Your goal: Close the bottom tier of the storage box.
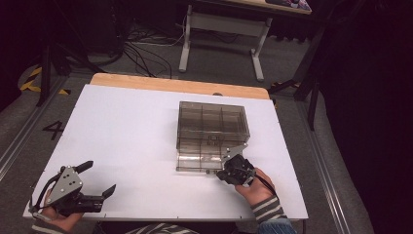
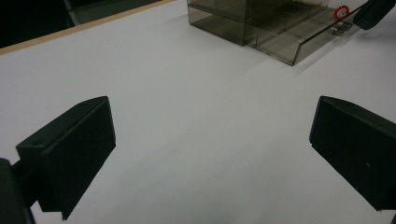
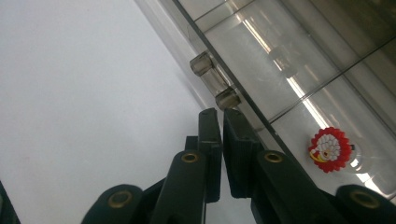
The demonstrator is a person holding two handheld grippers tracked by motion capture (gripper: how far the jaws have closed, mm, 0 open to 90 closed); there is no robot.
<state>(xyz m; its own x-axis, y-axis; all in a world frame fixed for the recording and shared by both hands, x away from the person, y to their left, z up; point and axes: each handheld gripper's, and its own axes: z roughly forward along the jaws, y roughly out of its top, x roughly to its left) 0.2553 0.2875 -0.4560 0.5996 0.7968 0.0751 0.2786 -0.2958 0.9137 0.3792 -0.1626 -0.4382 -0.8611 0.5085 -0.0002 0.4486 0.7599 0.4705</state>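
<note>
At the five o'clock corner of the smoky transparent plastic drawer box [image 1: 213, 131], which stood right of centre on the white surface [image 1: 126, 136], the right tongs [image 1: 228, 171] were nearly closed, tips just beside the drawer's small clear handle [image 3: 215, 84], nothing visibly between them. A round red-and-white beaded ornament [image 3: 329, 150] lay inside the drawer. Near seven o'clock, the left tongs [image 1: 100, 180] stood wide open and held nothing.

Lab: floor cables [image 1: 141, 51], hazard tape [image 1: 30, 80], bench [image 1: 221, 22]
</note>
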